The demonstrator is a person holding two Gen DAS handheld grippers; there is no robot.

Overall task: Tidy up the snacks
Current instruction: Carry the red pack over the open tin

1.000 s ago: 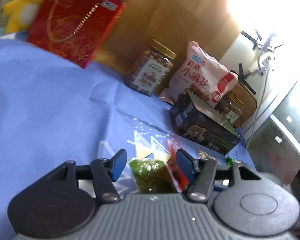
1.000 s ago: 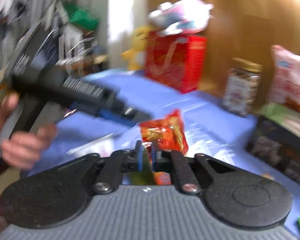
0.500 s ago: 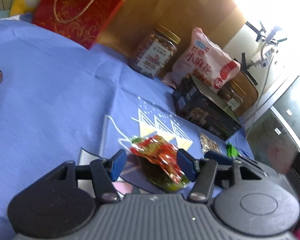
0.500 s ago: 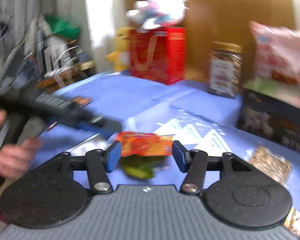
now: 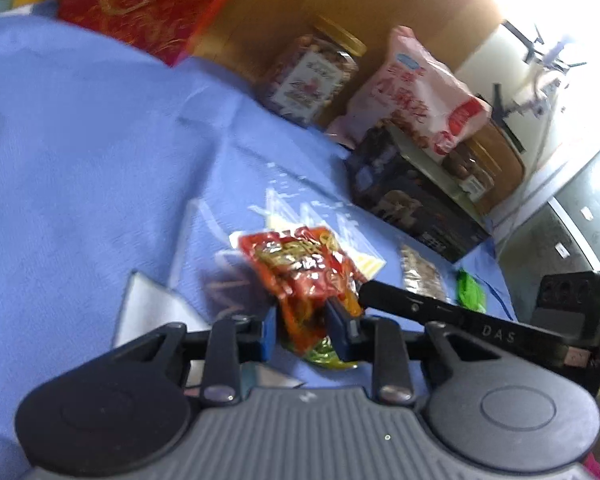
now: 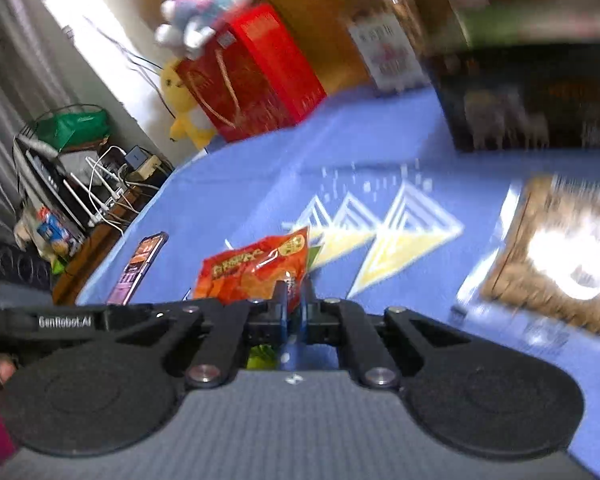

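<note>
The left wrist camera is sitting just behind the left gripper (image 5: 302,330) and is looking forward along its fingers, low and close over the blue cloth (image 5: 80,152). It is facing the far wooden wall, where the red gift box (image 5: 152,4), the nut jar (image 5: 312,76), the pink bag (image 5: 416,92) and the dark box (image 5: 412,204) are standing.

The right wrist camera is sitting just behind the right gripper (image 6: 294,306), also low and near the blue cloth (image 6: 260,176), and it is tilting.

Both views are sharing the red snack packet (image 5: 304,276) (image 6: 256,268), the red gift box (image 6: 252,72), the nut jar (image 6: 388,40) and the dark box (image 6: 532,100). Each view is also catching the other gripper at its edge.
</note>
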